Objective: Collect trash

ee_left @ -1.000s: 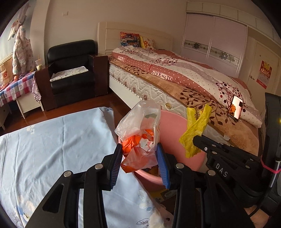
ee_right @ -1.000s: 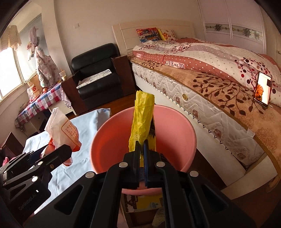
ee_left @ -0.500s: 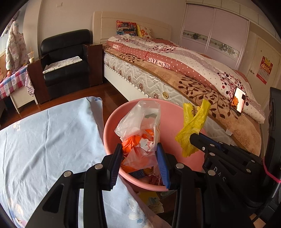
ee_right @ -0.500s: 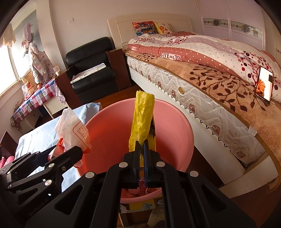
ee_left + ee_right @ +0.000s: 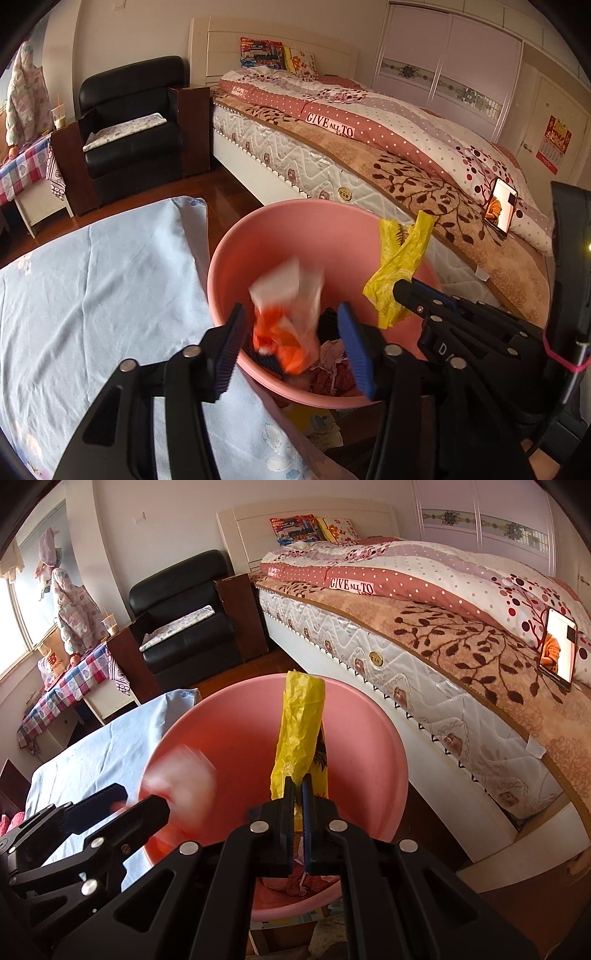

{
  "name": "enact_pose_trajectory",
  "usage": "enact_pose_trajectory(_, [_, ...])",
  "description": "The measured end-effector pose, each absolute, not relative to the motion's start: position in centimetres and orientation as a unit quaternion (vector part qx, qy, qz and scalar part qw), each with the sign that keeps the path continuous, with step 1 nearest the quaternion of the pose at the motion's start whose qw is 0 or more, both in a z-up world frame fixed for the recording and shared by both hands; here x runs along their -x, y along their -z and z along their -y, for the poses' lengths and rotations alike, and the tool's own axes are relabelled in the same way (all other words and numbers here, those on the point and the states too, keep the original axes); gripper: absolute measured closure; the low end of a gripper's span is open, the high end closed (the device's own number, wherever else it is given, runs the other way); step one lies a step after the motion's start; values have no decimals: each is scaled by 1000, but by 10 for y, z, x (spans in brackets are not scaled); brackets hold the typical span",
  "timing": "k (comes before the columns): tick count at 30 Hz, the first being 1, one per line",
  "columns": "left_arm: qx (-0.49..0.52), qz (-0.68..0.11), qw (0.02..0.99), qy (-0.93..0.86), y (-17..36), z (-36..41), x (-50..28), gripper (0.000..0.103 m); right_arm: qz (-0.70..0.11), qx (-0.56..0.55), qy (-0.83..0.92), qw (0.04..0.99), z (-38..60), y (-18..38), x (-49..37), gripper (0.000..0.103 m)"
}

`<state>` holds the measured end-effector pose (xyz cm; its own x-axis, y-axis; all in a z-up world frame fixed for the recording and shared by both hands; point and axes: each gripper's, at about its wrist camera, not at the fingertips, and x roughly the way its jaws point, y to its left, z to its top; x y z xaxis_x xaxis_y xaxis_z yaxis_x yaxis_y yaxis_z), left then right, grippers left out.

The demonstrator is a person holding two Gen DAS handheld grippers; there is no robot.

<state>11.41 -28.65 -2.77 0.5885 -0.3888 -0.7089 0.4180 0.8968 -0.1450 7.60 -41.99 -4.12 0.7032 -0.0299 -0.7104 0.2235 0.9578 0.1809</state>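
A pink basin [image 5: 273, 240] [image 5: 369, 746] stands beside the table and holds trash. My left gripper [image 5: 291, 343] is open over its near rim. A clear bag with orange scraps [image 5: 288, 317] is blurred, falling free between the jaws into the basin; it also shows as a blur in the right wrist view [image 5: 177, 775]. My right gripper [image 5: 298, 794] is shut on a yellow plastic bag [image 5: 299, 723] and holds it upright above the basin; the bag also shows in the left wrist view [image 5: 399, 266].
A table under a light blue cloth [image 5: 92, 295] lies left of the basin. A bed [image 5: 388, 147] runs along the right with a lit phone [image 5: 500, 206] on it. A black armchair [image 5: 133, 122] stands at the back. Paper scraps [image 5: 317, 424] lie under the basin.
My left gripper has opened and let go of the clear bag, which now drops into the basin. Both grippers have moved further over the basin. The right gripper still holds the yellow bag.
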Motion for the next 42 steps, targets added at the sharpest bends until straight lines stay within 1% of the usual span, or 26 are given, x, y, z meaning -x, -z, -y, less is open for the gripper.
enact_pose_trajectory(5, [-9,-395,891,224,28,283,-117,42,-388,-143,67,908,423,47,-79,96])
enact_pose_trajectory(8, [-7,-393,892,222,26,281,-116,41,-386,-150,63,908,424,48,-77,90])
enact_pose_trajectory(10, [-6,-391,893,222,25,279,-114,41,-382,-151,61,910,424,46,-74,84])
enact_pose_trajectory(13, [-7,-383,897,219,21,277,-109,41,-371,-149,55,915,423,40,-69,78])
enact_pose_trajectory(20, [2,-372,904,212,9,269,-98,41,-344,-136,47,928,415,21,-53,75])
enact_pose_trajectory(24, [0,-364,908,207,2,265,-90,41,-335,-133,46,932,414,13,-46,70])
enact_pose_trajectory(35, [4,-335,922,193,-20,246,-65,41,-312,-120,39,942,396,-6,-17,69])
enact_pose_trajectory(39, [0,-323,928,188,-27,237,-53,44,-302,-123,27,945,386,-12,-6,60])
enact_pose_trajectory(42, [0,-317,931,180,-33,226,-44,46,-294,-117,24,948,375,-17,2,59])
